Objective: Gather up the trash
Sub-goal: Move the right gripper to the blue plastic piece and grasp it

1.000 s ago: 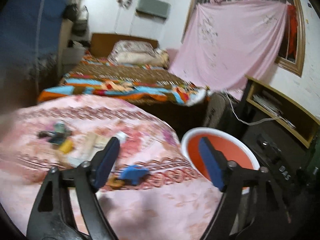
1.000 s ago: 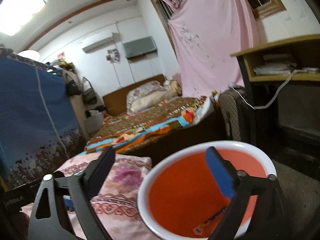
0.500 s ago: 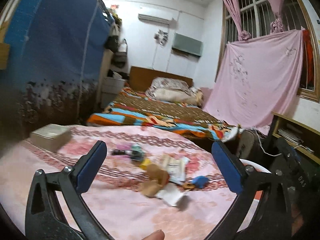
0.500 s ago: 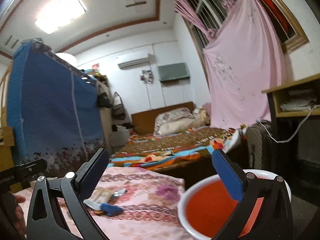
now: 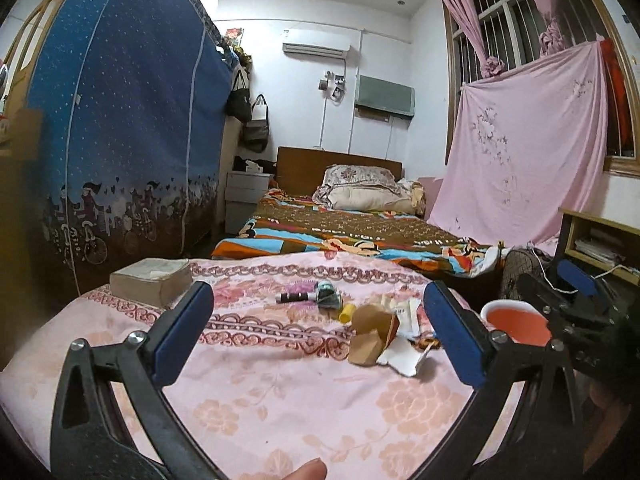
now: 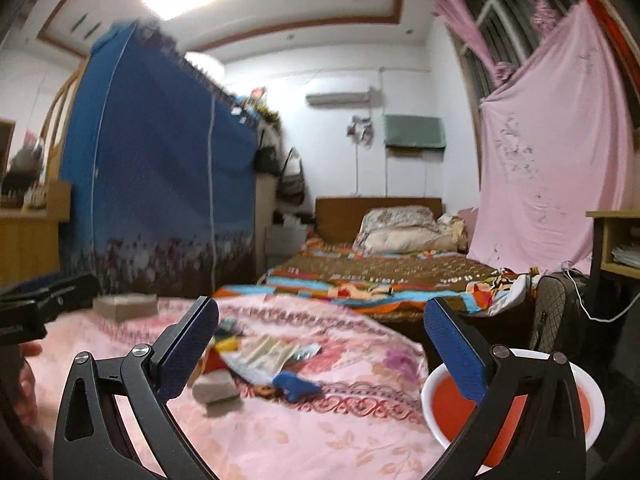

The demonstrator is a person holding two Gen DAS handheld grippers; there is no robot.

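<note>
Pink floral bedspread (image 5: 280, 392) carries the trash pile (image 5: 384, 332): brown paper, white wrappers, a yellow cap; no print on them is readable. Both grippers point roughly level over it. Left gripper (image 5: 316, 332) and right gripper (image 6: 320, 344) stand wide apart, holding nothing. Red basin (image 6: 516, 408) sits beside the bed.

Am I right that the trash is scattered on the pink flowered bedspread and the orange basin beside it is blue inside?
Not quite: the basin is orange inside with a white rim, as the right wrist view shows. The trash does lie scattered on the pink flowered bedspread beside it.
</note>
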